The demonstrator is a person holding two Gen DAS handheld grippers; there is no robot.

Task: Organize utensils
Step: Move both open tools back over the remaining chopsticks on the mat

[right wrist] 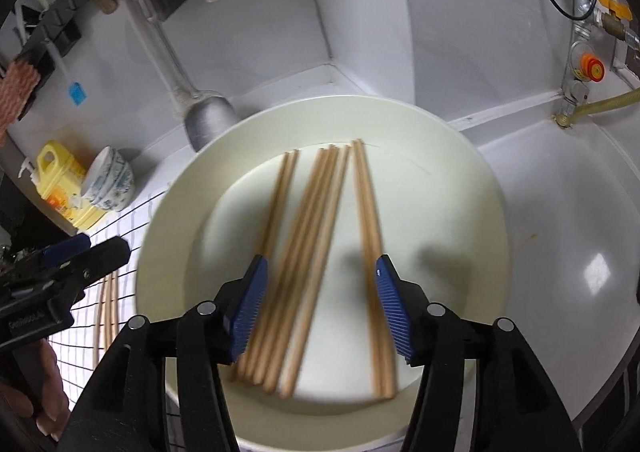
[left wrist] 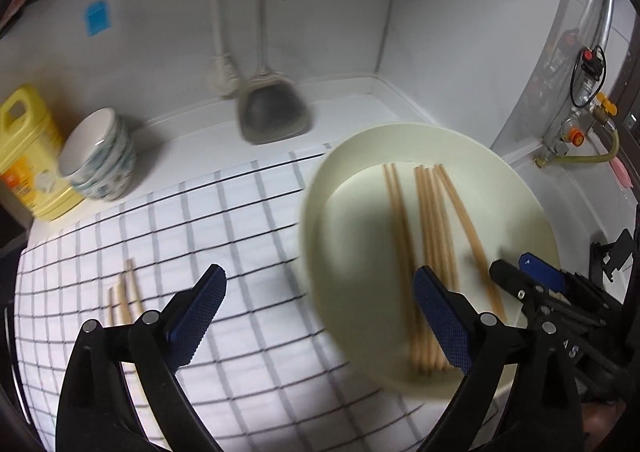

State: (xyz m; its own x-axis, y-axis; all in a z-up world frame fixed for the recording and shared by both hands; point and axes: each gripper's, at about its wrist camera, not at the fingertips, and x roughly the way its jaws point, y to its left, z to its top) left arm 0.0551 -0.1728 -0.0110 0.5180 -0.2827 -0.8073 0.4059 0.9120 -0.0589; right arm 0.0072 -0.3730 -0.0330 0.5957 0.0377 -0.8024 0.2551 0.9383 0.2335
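Chopsticks (right wrist: 320,252) lie on the plate (right wrist: 460,172) under my right gripper (right wrist: 318,308), jaws parted, empty. My left gripper (left wrist: 320,316) gapes, empty; I should reach left for the strays (left wrist: 126,292), squarely.

White counter (right wrist: 560,212) ran into a white-walled corner (right wrist: 332,60). I noted glare on its glossy top, a checked cloth (left wrist: 240,212) laid at the left, and gas pipework with a yellow valve (right wrist: 612,10) at right.
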